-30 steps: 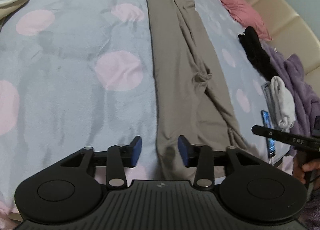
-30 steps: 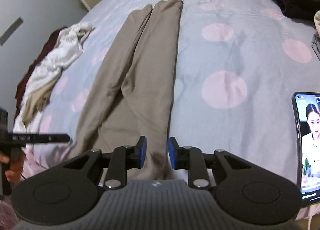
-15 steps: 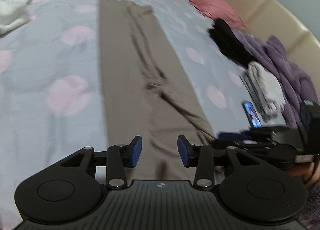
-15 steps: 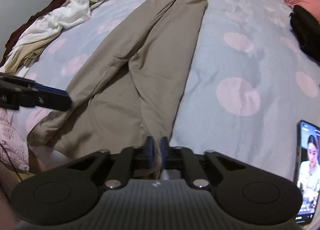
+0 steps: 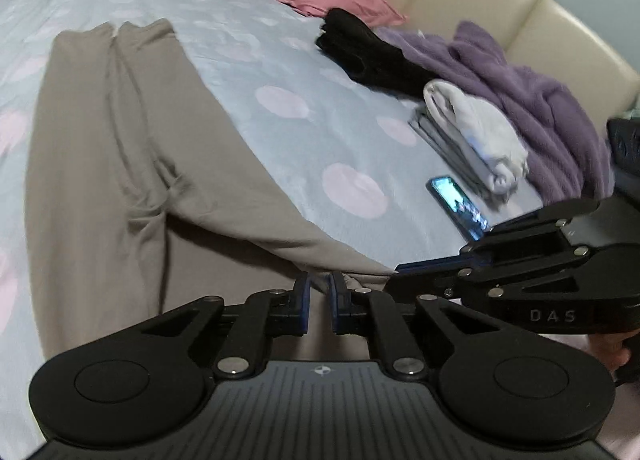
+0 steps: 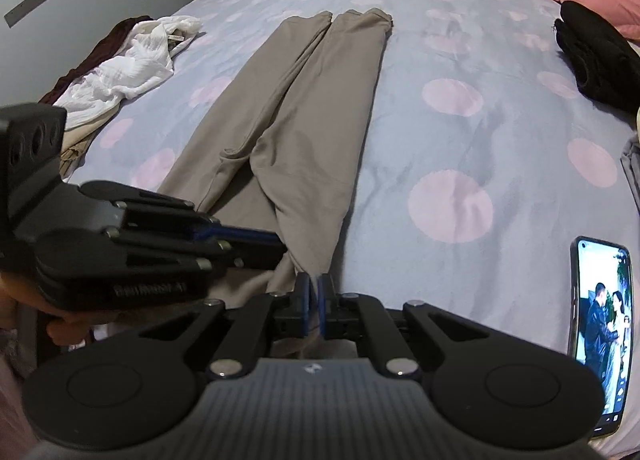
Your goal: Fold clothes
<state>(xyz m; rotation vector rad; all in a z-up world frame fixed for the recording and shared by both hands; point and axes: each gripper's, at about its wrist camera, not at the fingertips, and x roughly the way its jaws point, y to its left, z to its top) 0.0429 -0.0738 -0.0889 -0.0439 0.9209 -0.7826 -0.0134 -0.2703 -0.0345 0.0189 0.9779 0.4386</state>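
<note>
1. Trousers (image 6: 304,120) are laid flat along the bed (image 6: 460,132), waist end nearest.
2. Waist cloth is pinched in the clamped right gripper (image 6: 315,292).
3. Left gripper (image 5: 319,292) is closing on the waistband beside it.
4. Next, both corners are probably to be lifted evenly toward the cuffs.

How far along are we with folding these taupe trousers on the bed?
Done: the taupe trousers lie flat on the dotted bedspread, legs side by side, and a folded white and grey stack sits by the phone. In hand: the right tool is shut on the waist edge, and the left tool is closing on it nearby. Left: every fold of the trousers, plus the white garment.
</note>
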